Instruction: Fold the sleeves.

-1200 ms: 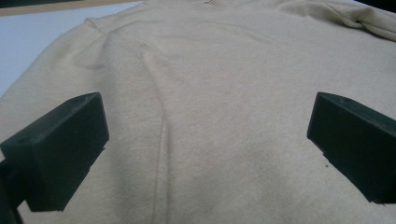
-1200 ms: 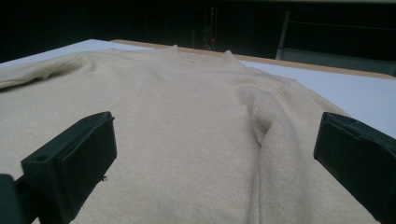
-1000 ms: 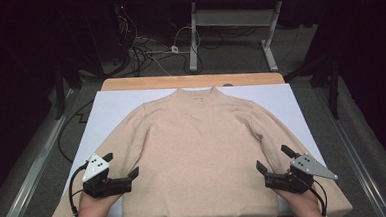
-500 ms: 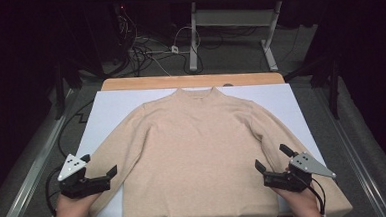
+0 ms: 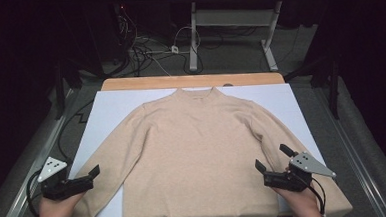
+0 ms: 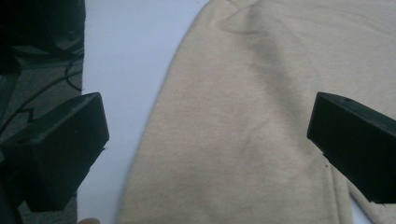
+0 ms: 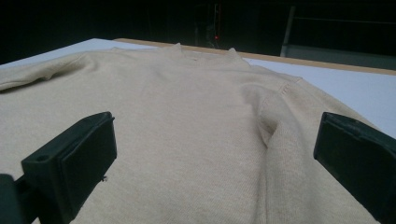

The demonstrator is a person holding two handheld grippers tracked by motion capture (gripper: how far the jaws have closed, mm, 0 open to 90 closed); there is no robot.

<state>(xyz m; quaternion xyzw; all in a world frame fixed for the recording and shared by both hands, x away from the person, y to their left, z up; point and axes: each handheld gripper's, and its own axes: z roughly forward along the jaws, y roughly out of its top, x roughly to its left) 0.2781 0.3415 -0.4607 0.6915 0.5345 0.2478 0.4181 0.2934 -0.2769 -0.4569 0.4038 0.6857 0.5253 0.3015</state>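
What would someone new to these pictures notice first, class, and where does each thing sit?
A beige sweater lies flat, front up, on the white table cover, collar at the far edge and sleeves spread out. At the near corners, the left gripper hovers by the left sleeve's end and the right gripper over the right sleeve beside the hem, both with jaws open. Behind the table, cables lie tangled on the dark floor.

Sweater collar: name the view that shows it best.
High view: the collar lies whole at the far edge of the sweater, seen from above. The right gripper view catches it low and far off; the left gripper view has just a sleeve and part of the body.
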